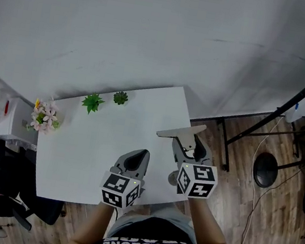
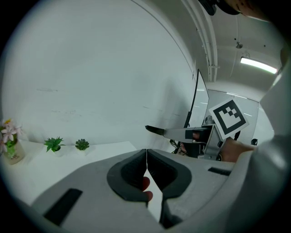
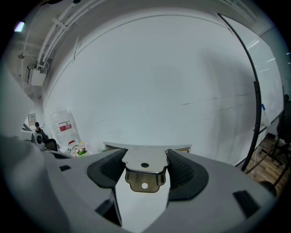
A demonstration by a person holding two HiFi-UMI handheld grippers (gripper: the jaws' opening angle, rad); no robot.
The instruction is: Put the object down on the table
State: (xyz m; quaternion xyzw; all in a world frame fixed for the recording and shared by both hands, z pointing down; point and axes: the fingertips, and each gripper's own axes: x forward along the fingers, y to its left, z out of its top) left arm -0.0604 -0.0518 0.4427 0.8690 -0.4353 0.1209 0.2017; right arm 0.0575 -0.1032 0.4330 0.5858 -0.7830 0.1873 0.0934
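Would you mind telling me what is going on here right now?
A person holds a gripper in each hand over a white table. The right gripper is shut on a flat metal tool, held up near the table's right edge, not yet set down. The left gripper is shut and empty.

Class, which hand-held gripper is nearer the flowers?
Left. The left hand-held gripper is over the table, right of the flowers; the right hand-held gripper, gripping a metal tool, is farther right.

One white table (image 1: pixel 104 139), two small green potted plants (image 1: pixel 92 103) (image 1: pixel 121 97), one bunch of pink flowers (image 1: pixel 44 117), two grey grippers (image 1: pixel 142 154) (image 1: pixel 190 144), one silver metal scraper (image 1: pixel 181 131).
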